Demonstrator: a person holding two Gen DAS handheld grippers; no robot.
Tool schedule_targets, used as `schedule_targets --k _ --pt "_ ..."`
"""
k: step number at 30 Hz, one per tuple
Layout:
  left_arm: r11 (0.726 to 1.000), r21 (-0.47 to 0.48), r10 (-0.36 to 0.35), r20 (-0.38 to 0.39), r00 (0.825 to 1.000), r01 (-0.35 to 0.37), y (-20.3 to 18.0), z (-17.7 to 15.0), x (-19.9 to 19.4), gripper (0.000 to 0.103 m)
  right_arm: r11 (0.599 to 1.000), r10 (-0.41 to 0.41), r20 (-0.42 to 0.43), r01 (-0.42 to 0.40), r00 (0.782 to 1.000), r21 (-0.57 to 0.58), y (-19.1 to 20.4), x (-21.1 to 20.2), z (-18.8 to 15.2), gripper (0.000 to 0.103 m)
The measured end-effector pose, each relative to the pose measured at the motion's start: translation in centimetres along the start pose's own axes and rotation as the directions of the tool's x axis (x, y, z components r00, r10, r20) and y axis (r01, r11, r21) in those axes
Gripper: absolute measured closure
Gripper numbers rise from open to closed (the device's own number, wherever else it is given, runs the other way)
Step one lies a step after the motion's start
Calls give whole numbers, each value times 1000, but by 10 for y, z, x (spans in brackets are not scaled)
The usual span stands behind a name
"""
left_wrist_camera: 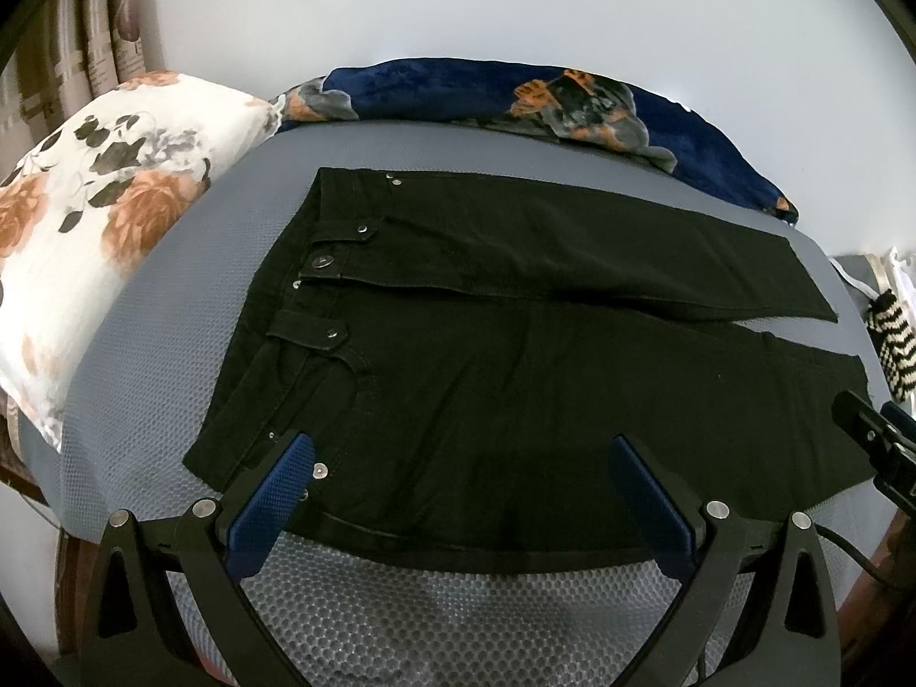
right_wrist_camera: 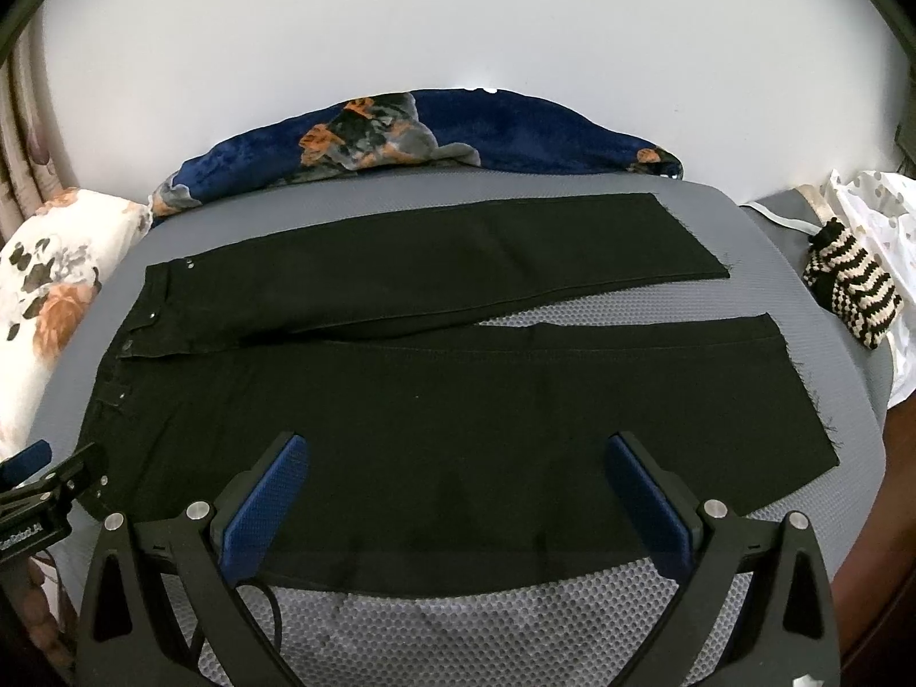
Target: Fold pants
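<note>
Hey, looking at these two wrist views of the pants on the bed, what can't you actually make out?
- Near edge of the black pants: left wrist view, partly covered by the left tool.
- Same edge, right wrist view: partly covered by the right tool.
- Striped knit item: too small to identify.
- Floral pillow: cut off by the frame edge.

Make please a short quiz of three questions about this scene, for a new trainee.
1. True or false: the black pants lie spread flat with both legs apart at the hems.
2. Which end lies nearest the floral pillow: A) hems B) waistband?
3. The left tool and right tool are both ____ .

Key: 1 true; 2 B; 3 open.
</note>
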State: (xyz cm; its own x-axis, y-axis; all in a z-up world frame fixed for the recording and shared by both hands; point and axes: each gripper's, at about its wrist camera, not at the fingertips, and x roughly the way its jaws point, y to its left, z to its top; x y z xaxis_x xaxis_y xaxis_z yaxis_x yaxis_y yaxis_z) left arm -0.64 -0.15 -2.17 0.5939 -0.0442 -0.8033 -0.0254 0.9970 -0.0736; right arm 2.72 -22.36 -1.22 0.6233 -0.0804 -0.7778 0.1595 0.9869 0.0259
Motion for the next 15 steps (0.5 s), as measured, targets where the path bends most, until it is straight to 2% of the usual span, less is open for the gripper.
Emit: schedule_targets --k 15 --pt "1000 4 2 2 1000 -2 -2 0 1 1 1000 2 -12 -2 1000 8 1 2 -1 0"
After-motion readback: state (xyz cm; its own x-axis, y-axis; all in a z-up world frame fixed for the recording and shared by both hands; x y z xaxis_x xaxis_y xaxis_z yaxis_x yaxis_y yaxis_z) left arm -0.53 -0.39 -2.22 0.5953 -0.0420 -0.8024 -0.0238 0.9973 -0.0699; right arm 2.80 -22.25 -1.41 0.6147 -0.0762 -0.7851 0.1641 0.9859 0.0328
